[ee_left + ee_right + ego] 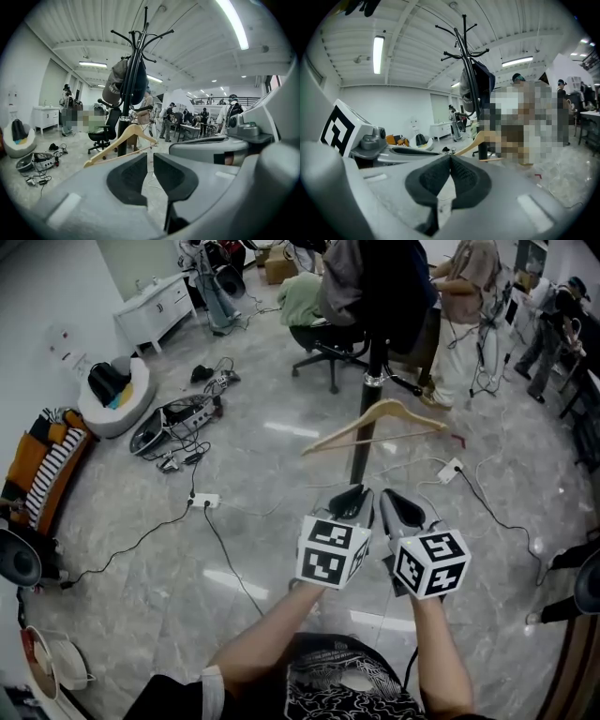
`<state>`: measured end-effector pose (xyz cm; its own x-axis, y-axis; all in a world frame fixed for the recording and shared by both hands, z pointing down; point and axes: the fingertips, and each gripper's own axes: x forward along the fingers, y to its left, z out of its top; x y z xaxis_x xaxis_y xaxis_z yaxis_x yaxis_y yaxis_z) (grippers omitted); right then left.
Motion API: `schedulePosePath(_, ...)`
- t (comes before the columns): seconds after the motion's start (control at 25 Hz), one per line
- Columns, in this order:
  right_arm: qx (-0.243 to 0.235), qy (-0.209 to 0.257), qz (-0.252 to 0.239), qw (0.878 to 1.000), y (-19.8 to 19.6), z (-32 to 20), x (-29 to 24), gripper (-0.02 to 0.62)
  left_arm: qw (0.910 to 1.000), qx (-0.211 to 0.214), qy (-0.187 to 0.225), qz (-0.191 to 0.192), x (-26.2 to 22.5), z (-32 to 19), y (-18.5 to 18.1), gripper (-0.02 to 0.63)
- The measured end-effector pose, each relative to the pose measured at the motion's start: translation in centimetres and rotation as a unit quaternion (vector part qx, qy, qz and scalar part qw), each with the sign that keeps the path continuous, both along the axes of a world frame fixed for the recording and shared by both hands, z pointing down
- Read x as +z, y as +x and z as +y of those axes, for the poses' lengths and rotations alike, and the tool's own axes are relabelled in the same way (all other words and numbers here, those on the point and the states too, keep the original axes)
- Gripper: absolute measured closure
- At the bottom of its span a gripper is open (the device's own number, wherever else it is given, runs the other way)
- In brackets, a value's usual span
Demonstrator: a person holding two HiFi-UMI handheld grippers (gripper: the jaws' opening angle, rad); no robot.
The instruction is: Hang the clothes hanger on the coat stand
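A wooden clothes hanger point(375, 423) hangs low against the black pole of the coat stand point(361, 460), just ahead of both grippers. In the left gripper view the hanger point(123, 140) sits beyond the jaws, by the coat stand point(133, 79). My left gripper point(352, 502) has a narrow gap between its jaws point(147, 161) and nothing in it. My right gripper point(405, 507) is beside it, with its pads touching at the tips point(450, 157) and empty. The right gripper view shows the coat stand point(469, 61) and part of the hanger point(476, 143). Both grippers stand clear of the hanger.
Dark clothes point(375, 277) drape the stand's top. A black office chair point(328, 348) stands behind it. A power strip point(203, 501), cables and a white socket block point(450, 469) lie on the marble floor. Tools point(178, 423) and a white round seat point(112, 395) are at left.
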<state>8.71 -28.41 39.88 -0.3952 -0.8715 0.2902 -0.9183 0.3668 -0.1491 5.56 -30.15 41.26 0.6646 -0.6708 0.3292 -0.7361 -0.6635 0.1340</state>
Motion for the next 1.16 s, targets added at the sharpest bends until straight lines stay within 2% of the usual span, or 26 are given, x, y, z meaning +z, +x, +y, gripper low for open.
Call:
schedulePosePath(0.24,-0.017,0.009,0.003,1.000,0.3,1.8,-0.5,0.595,0.9998,-0.014,0.011,0.006,-0.8,1.8,0.5,0.600)
schedulePosePath(1.16,-0.035,0.009,0.002,0.999,0.3,3.7,-0.7,0.595,0.9997,-0.019,0.014,-0.007,-1.0,3.9,0.9,0.600)
